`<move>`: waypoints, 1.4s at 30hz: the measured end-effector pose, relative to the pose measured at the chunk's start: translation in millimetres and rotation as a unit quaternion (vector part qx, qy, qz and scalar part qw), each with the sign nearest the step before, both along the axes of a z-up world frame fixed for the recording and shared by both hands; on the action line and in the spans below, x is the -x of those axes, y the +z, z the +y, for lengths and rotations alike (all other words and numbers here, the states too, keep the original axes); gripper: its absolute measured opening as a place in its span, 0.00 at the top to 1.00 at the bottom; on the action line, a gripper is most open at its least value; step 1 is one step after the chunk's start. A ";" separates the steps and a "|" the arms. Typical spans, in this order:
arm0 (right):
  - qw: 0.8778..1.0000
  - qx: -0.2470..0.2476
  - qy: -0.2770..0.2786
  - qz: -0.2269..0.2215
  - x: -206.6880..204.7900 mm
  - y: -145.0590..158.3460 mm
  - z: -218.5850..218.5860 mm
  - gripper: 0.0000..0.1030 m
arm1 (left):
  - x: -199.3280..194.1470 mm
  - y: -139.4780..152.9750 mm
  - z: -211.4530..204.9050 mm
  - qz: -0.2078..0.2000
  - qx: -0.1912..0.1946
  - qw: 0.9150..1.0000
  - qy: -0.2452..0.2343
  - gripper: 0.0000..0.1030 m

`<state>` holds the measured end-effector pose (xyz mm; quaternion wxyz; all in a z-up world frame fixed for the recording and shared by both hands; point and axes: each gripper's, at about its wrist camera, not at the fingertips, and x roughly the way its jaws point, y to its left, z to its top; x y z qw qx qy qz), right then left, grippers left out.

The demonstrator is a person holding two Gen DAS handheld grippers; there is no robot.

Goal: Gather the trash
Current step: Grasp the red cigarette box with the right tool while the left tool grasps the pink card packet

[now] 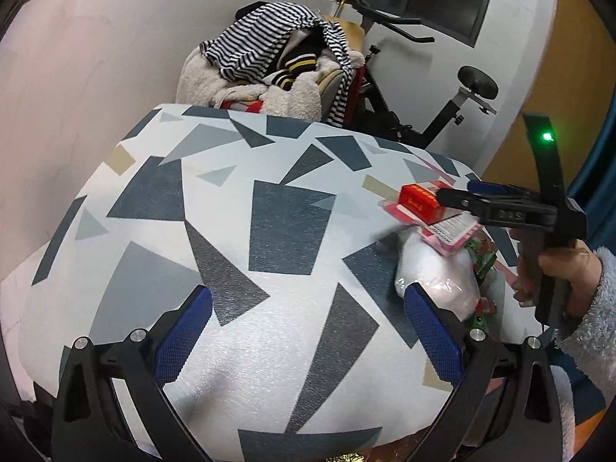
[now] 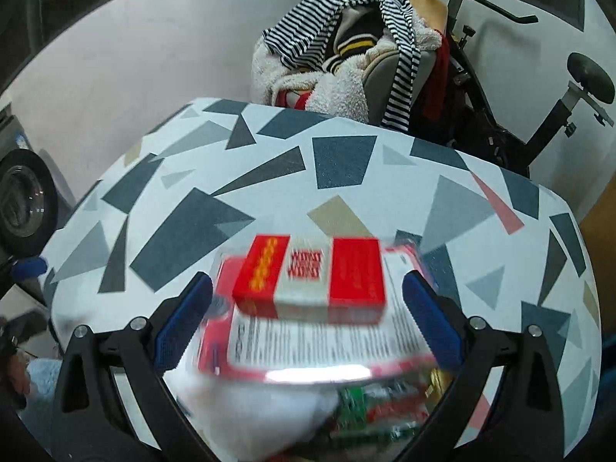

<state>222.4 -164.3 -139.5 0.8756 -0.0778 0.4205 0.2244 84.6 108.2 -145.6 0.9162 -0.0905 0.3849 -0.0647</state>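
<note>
While both grippers hang over the table, the scene reads:

Table: cloth w/ grey, navy, tan and pink shards on white; bare across centre and left.

Trash pile: near right edge, toward the front-right corner.

Red box: top of the pile, lying on a flat pink pack. In right-wrist view the box sits between the blue pads, blurred; contact w/ pads can't be told.

Pink pack, right-wrist view: printed label up, under the box, overlapping a white bag.

White bag: under the pack; green/red wrappers just beside it, toward the right edge.

Right gripper: jaws wide apart, box and pack between them. From the left cam its tip sits at the box; a hand in a fleecy sleeve holds the handle.

Left gripper: jaws open, nothing between them, over the front-centre of the table; right pad overlaps the bag in view.

Behind far edge: clothes heap w/ striped top, exercise bike beside it.
</note>
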 end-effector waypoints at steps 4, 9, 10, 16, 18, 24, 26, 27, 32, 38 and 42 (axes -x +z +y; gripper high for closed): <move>0.998 0.057 -0.008 0.006 -14.6 -12.8 19.4 0.05 | -4.6 -5.4 3.3 0.006 0.007 1.000 0.000 0.06; 0.997 0.042 -0.044 0.041 -30.1 -23.2 12.1 0.05 | -10.8 -9.5 2.4 0.012 0.016 1.000 -0.006 0.11; 0.997 0.031 -0.042 0.055 -32.2 -25.6 9.6 0.06 | -12.0 -10.2 2.3 0.013 0.019 1.000 -0.007 0.11; 0.998 -0.010 -0.014 0.065 -28.5 -21.3 1.9 0.14 | -22.0 -11.2 3.0 0.026 0.070 0.997 -0.006 0.17; 0.999 -0.011 -0.008 0.046 -23.9 -14.0 -1.0 0.14 | -28.9 -11.8 3.0 0.036 0.107 0.994 -0.005 0.20; 1.000 -0.014 0.001 -0.010 -6.3 8.9 -23.4 0.14 | -62.1 -17.3 -18.3 0.072 0.198 0.977 -0.020 0.33; 0.999 -0.015 0.007 -0.030 4.7 16.2 -34.4 0.14 | -78.0 -23.2 -33.6 0.090 0.217 0.971 -0.032 0.38; 0.999 -0.015 0.008 -0.037 9.1 18.3 -38.9 0.14 | -84.5 -26.0 -39.1 0.097 0.226 0.969 -0.035 0.39; 0.998 -0.008 0.007 -0.064 34.2 23.4 -68.7 0.14 | -124.0 -43.3 -61.1 0.127 0.246 0.961 -0.023 0.44; 0.997 -0.036 -0.036 -0.065 54.4 20.3 -114.3 0.14 | -154.6 -62.2 -68.8 0.155 0.261 0.953 0.002 0.47; 0.995 -0.059 -0.065 -0.053 64.5 13.1 -140.8 0.14 | -158.6 -52.2 -74.7 0.145 0.241 0.960 -0.004 0.84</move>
